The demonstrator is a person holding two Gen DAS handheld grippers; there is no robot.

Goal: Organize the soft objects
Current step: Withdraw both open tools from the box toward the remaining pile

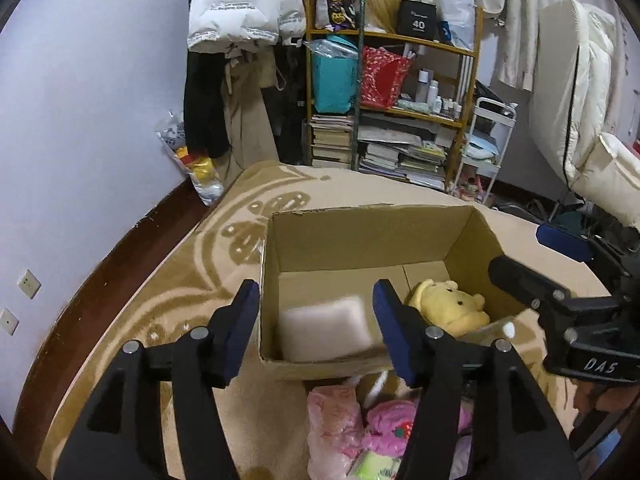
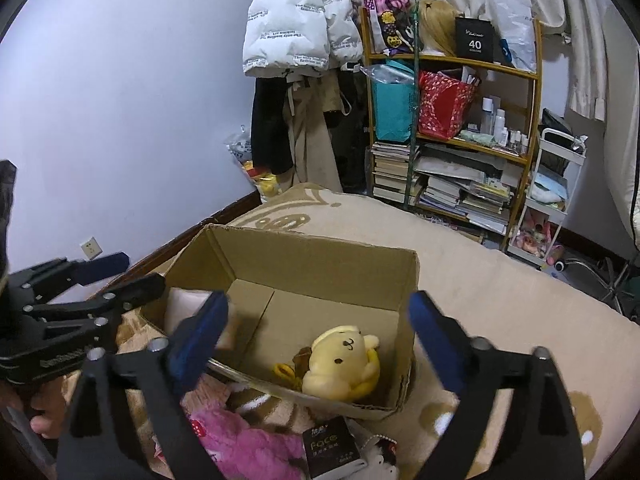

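Bed blanket [image 1: 168, 292]: pink pillow [image 1: 326, 330] in box [image 1: 360, 236], btwn left fingers [image 1: 394, 320].

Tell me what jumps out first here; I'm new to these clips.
An open cardboard box sits on the tan blanket, holding a yellow plush toy at its right end and a pale pink pillow at its left. Both claws, left claw and right claw, hang open over it, with pink soft things piled in front.

Both wrist views close above the bed, facing the shelf wall, sharing the cardboard box [image 1: 372, 240].
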